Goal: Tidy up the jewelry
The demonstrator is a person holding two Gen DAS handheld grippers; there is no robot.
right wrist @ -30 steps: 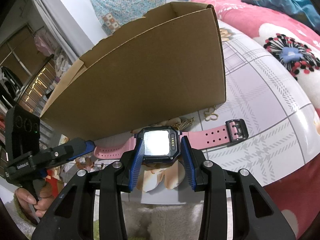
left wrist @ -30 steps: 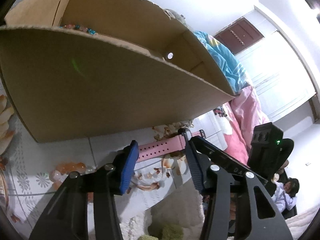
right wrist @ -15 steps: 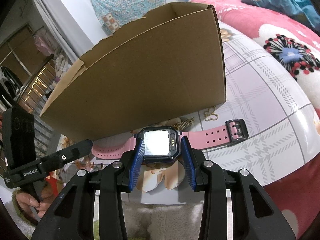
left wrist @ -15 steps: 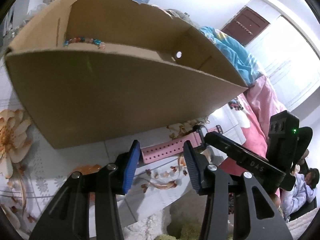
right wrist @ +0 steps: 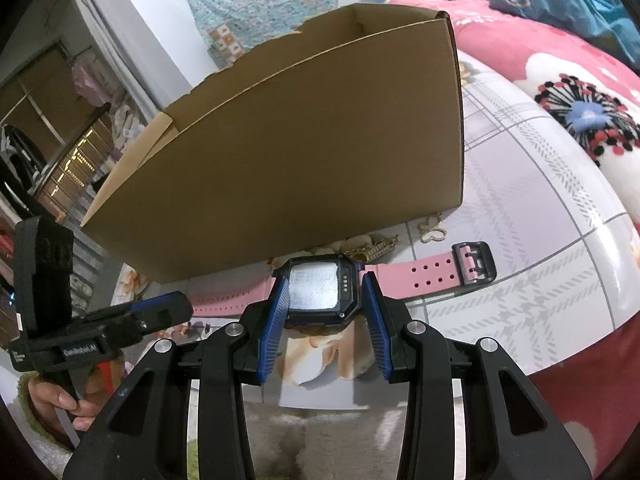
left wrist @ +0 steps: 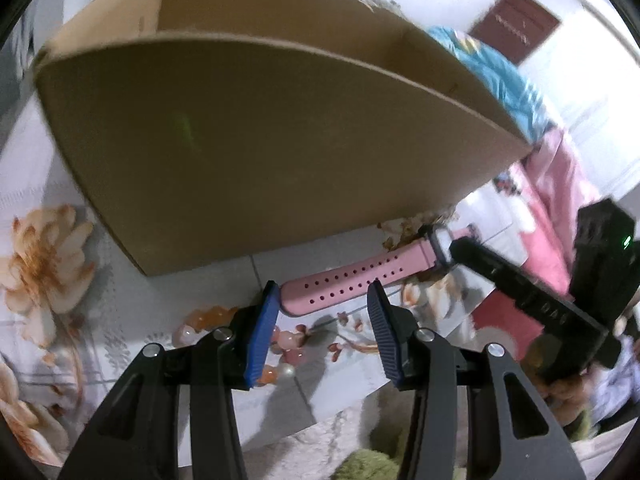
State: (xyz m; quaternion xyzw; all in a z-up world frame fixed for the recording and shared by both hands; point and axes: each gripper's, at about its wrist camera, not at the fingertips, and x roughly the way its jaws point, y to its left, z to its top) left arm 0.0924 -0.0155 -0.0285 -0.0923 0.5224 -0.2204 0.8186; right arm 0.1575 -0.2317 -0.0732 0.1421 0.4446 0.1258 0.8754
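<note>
A watch (right wrist: 316, 290) with a dark square body and pink strap lies on the flowered tablecloth, just in front of a tall open cardboard box (right wrist: 300, 140). My right gripper (right wrist: 325, 284) is shut on the watch body, its blue pads against both sides. The buckle end (right wrist: 472, 268) stretches to the right. In the left wrist view the holed strap end (left wrist: 352, 280) lies across the gap of my left gripper (left wrist: 323, 292), which is open, its pads not pressing it. The box (left wrist: 260, 140) rises right behind.
Orange and pink beads (left wrist: 204, 318) and a pearl (left wrist: 289, 371) lie by the left gripper. A gold chain piece (right wrist: 376, 245) and a gold butterfly charm (right wrist: 432, 229) sit at the box's foot. The table edge (right wrist: 600, 320) curves at right, a pink bed (right wrist: 540, 60) beyond.
The left gripper has tipped and rolled, so the strap end now sits between its tips and the beads inside the box have dropped out of sight. The right gripper and watch have stayed still.
</note>
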